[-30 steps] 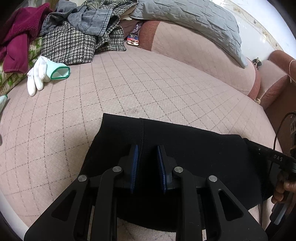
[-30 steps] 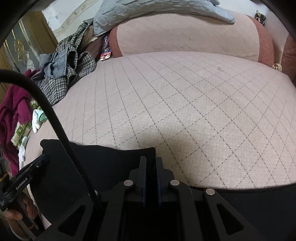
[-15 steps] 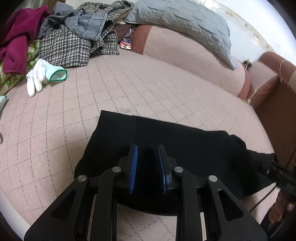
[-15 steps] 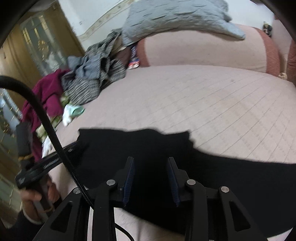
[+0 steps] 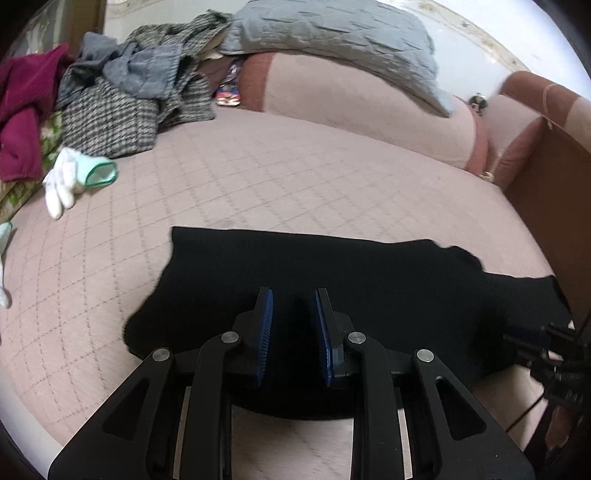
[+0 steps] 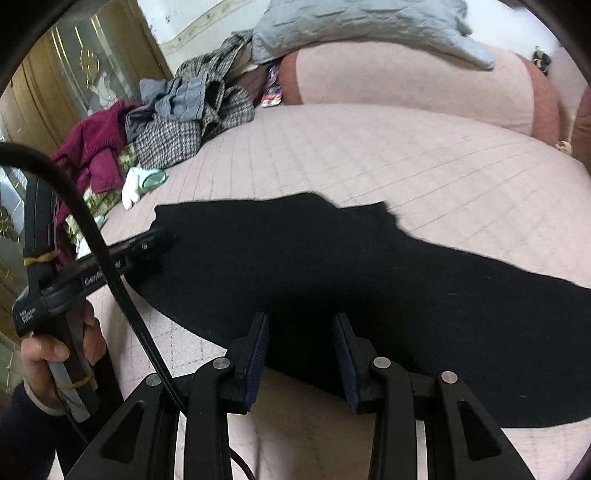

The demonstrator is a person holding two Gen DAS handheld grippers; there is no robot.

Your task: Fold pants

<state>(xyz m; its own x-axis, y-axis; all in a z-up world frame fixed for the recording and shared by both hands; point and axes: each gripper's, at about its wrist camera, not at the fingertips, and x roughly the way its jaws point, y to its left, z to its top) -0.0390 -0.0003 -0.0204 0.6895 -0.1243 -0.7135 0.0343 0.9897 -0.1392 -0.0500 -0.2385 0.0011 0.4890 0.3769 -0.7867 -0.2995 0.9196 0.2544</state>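
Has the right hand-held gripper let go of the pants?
Yes. Right hand-held gripper, shut earlier, now stands open and pulled back above the pants on the bed.

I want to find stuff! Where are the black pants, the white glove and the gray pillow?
Pants point(image 5: 332, 266): left wrist view, middle of the flat black cloth.
Glove point(image 5: 64, 181): left wrist view, white palm.
Pillow point(image 6: 354, 26): right wrist view, middle of the quilted top.

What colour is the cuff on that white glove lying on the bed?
Green: the white glove has a green-edged cuff, clearest in the left wrist view.
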